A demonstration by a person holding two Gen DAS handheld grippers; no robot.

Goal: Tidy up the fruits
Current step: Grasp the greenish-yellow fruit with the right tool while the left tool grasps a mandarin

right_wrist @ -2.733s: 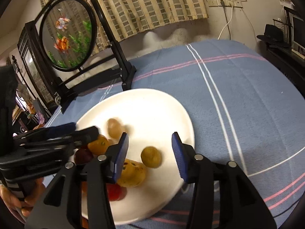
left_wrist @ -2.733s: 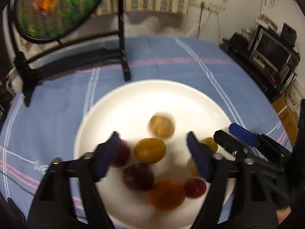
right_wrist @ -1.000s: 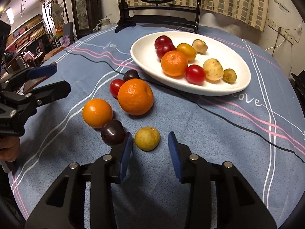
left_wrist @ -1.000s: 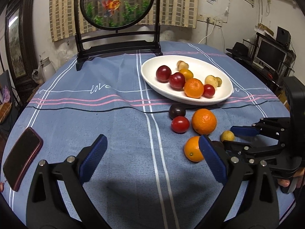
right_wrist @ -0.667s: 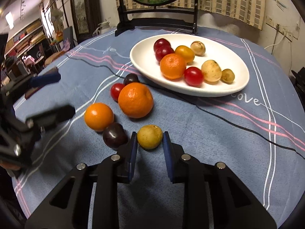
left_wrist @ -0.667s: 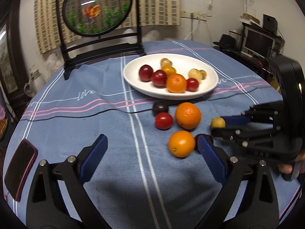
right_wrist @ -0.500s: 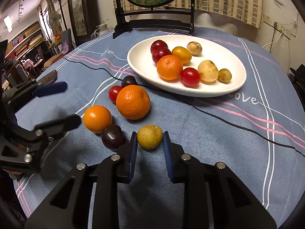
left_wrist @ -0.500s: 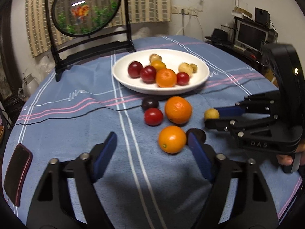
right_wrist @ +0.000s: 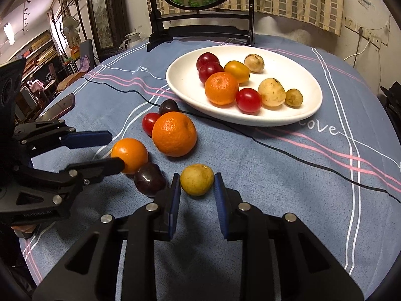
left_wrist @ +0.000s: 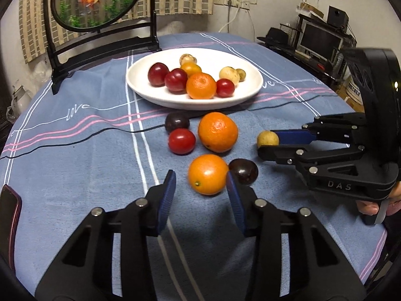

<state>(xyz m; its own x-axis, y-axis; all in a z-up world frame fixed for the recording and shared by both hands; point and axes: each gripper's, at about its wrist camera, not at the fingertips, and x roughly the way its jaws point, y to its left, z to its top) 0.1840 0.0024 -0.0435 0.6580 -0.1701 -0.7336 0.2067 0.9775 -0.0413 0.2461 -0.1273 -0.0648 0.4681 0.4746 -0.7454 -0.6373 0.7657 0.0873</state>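
A white plate (left_wrist: 250, 92) (right_wrist: 310, 115) holds several fruits. On the cloth lie a large orange (left_wrist: 217, 131) (right_wrist: 174, 134), a small orange (left_wrist: 207, 174) (right_wrist: 129, 155), a red tomato (left_wrist: 181, 141), two dark plums (left_wrist: 243, 171) (left_wrist: 176, 123) and a small yellow fruit (left_wrist: 267, 138) (right_wrist: 197, 179). My left gripper (left_wrist: 199, 188) (right_wrist: 110, 148) is open, its pads either side of the small orange, right pad touching it. My right gripper (right_wrist: 197, 183) (left_wrist: 265, 141) is shut on the small yellow fruit, still on the cloth.
A round fish screen on a black stand (left_wrist: 100, 12) (right_wrist: 200, 7) stands behind the plate. A dark red phone (left_wrist: 8, 215) (right_wrist: 59, 107) lies at the table's left edge. A black cord (right_wrist: 275, 148) runs across the blue cloth.
My left gripper moved forward and narrowed around the small orange. My right gripper stays closed on the yellow fruit, as it was half a second ago.
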